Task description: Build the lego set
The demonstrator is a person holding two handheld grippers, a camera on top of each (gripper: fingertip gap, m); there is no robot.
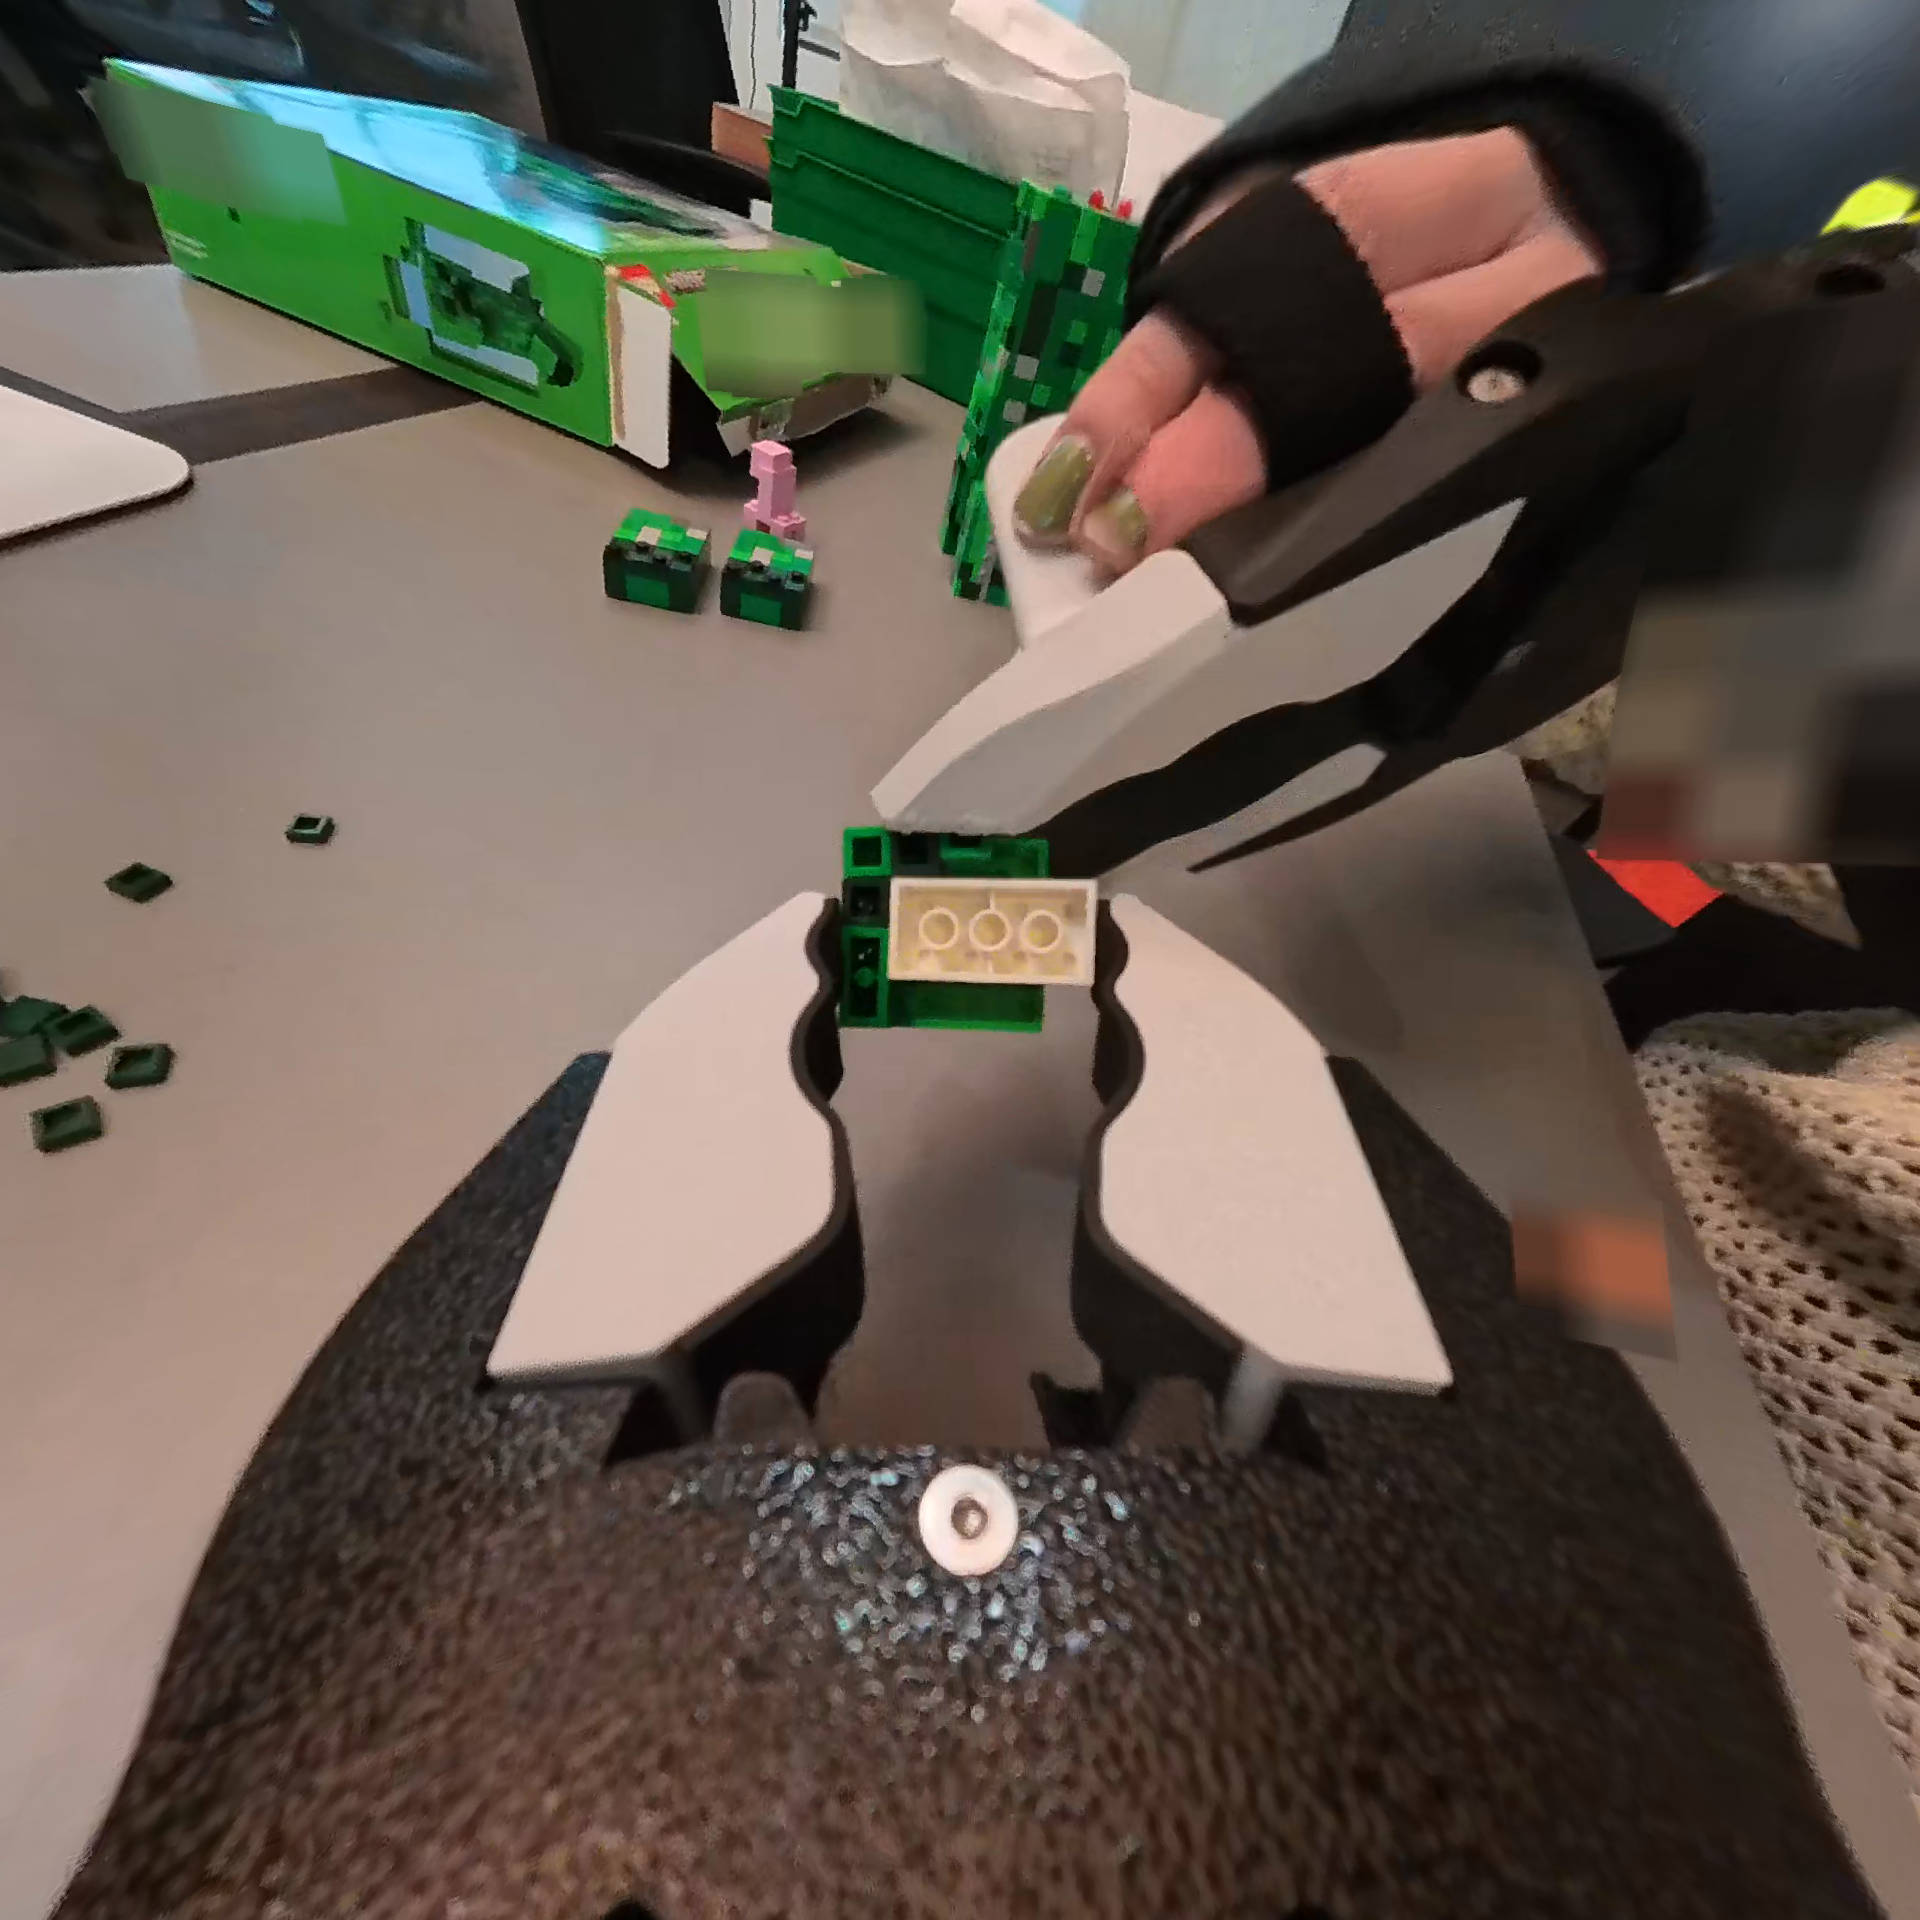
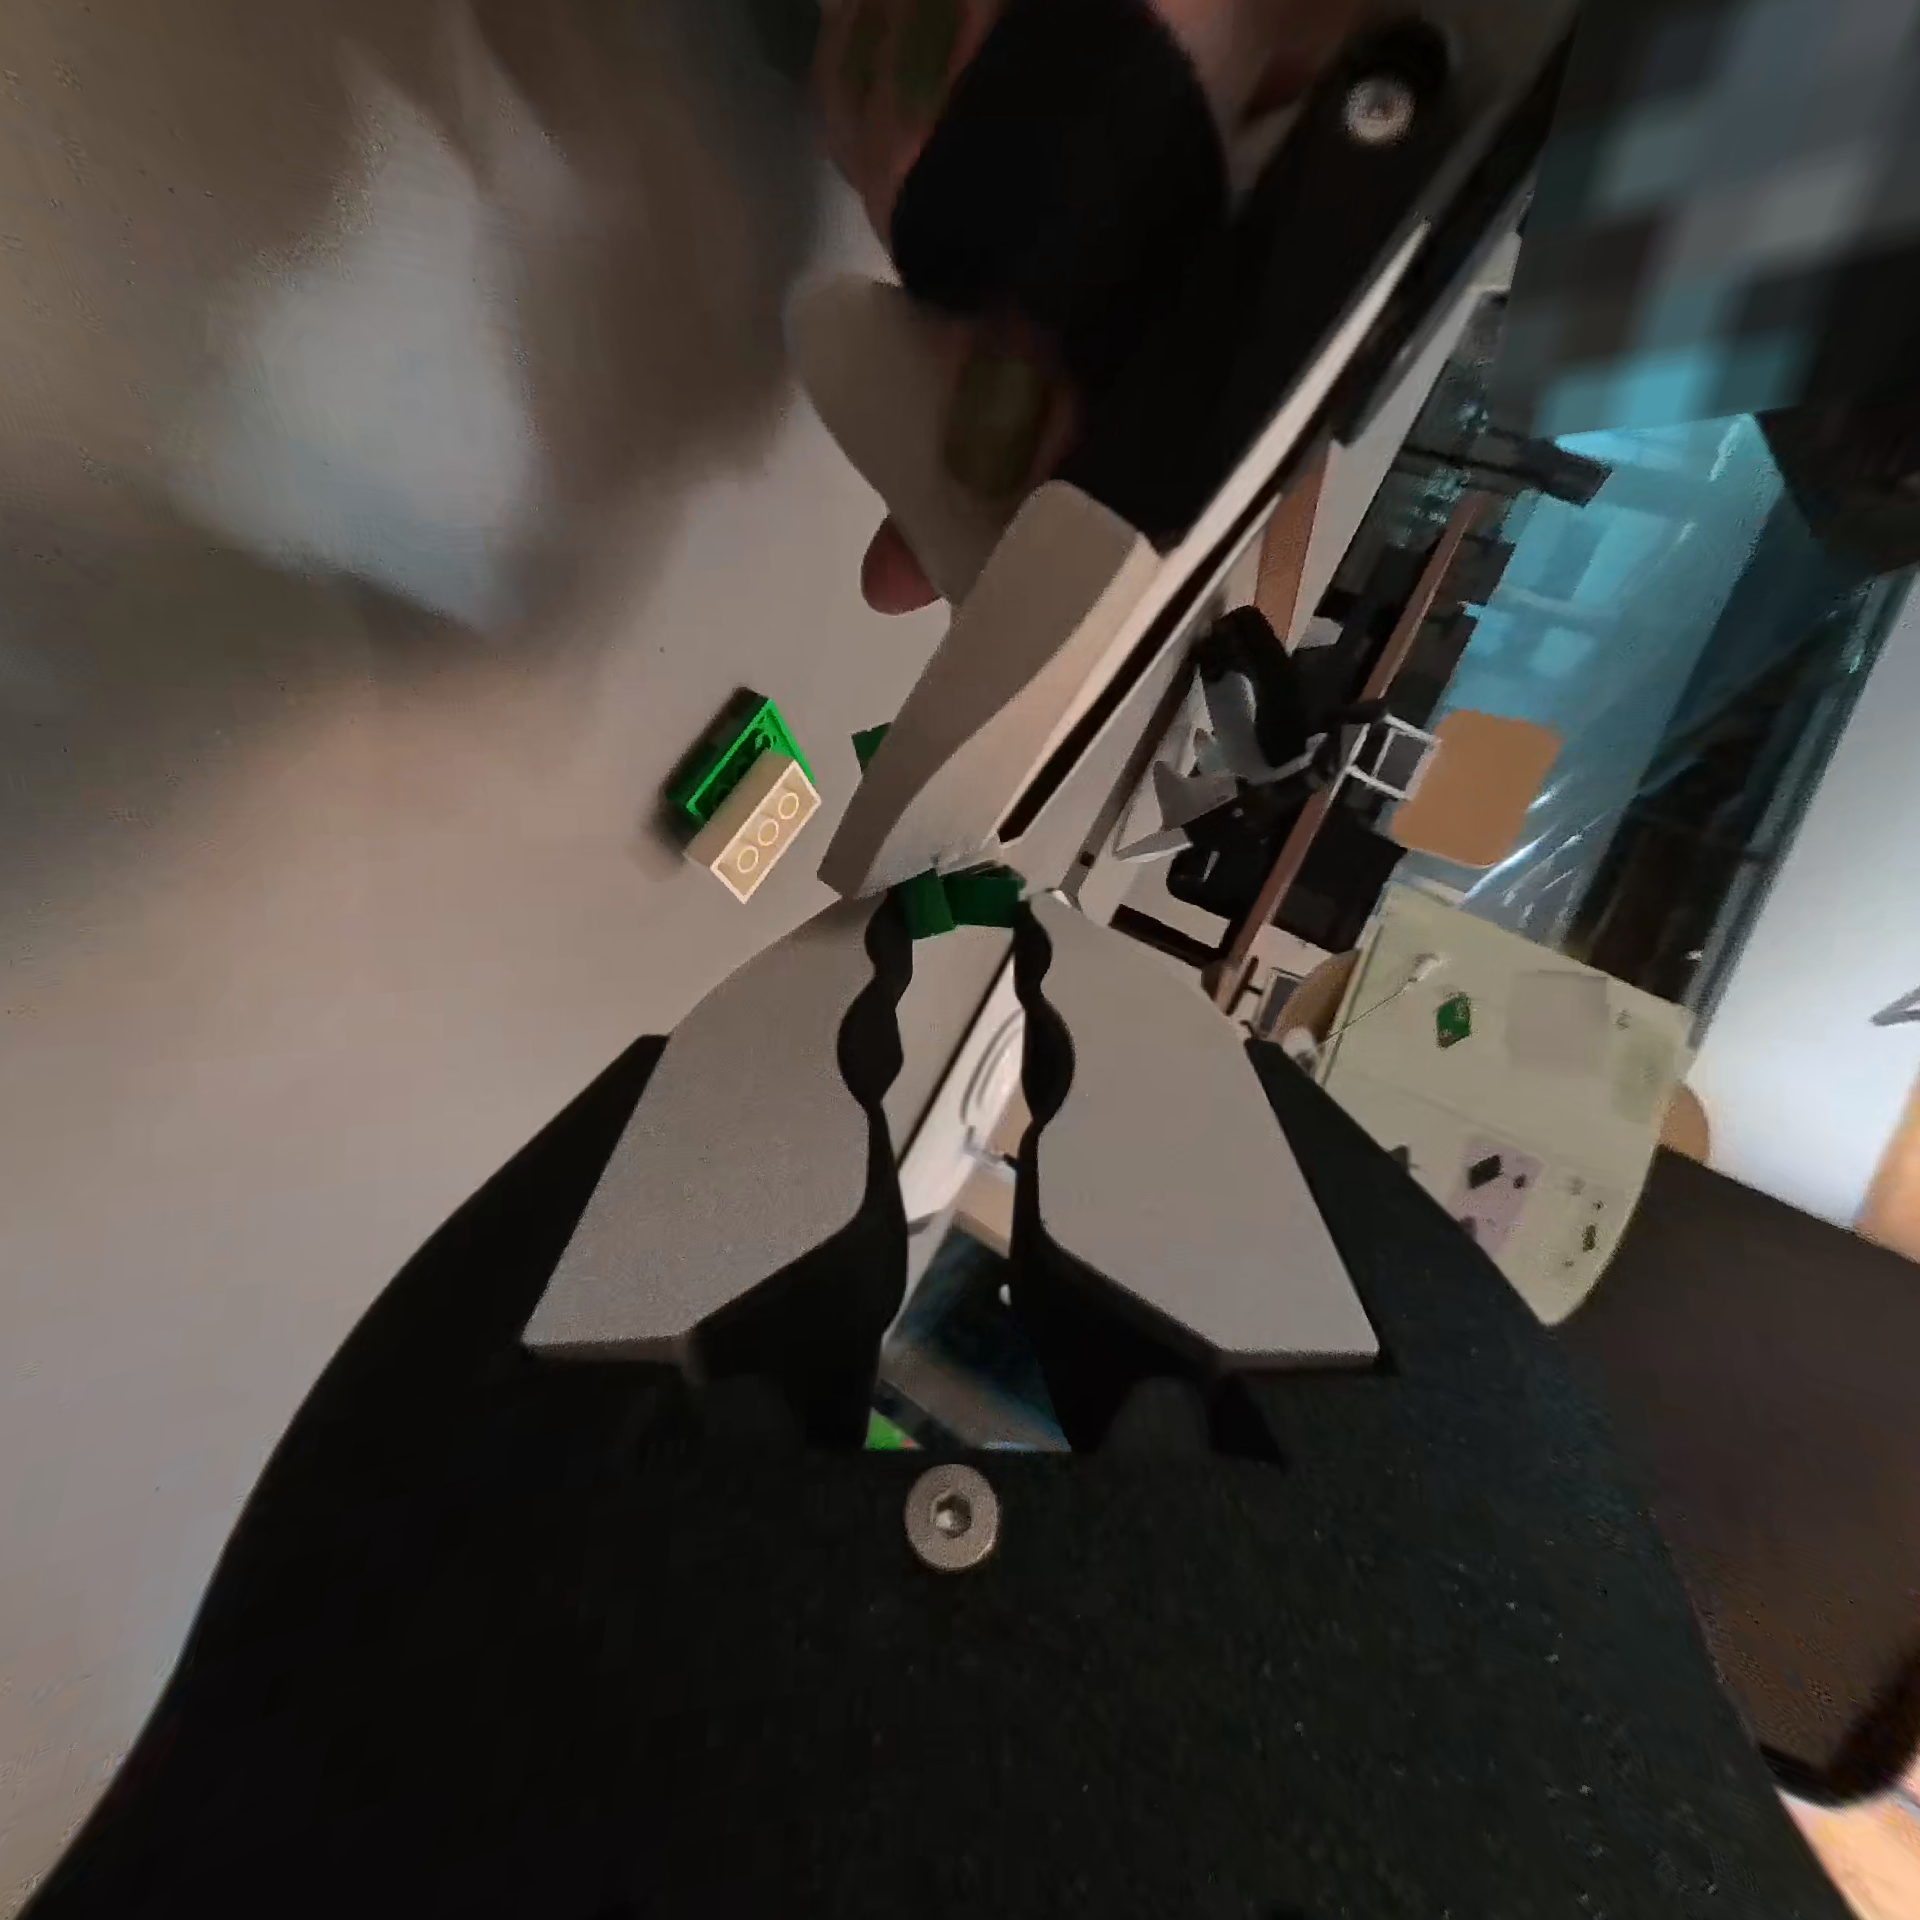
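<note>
Left gripper (image 1: 961, 940) clamped one green block (image 1: 940, 935); right gripper (image 2: 961, 920), nearly closed, pinched one green piece (image 2: 935, 902); two cubes (image 1: 657, 556) behind.

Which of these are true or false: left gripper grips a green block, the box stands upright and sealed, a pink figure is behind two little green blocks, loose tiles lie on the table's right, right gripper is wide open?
1. The left gripper grips a green block. True.
2. The green box stands upright and sealed. False: it lies on its side, end flap open.
3. A pink figure stands behind two small green blocks. True.
4. Loose dark green tiles lie on the table's right. False: on its left.
5. The right gripper is wide open. False: nearly closed on a small green piece.
</note>
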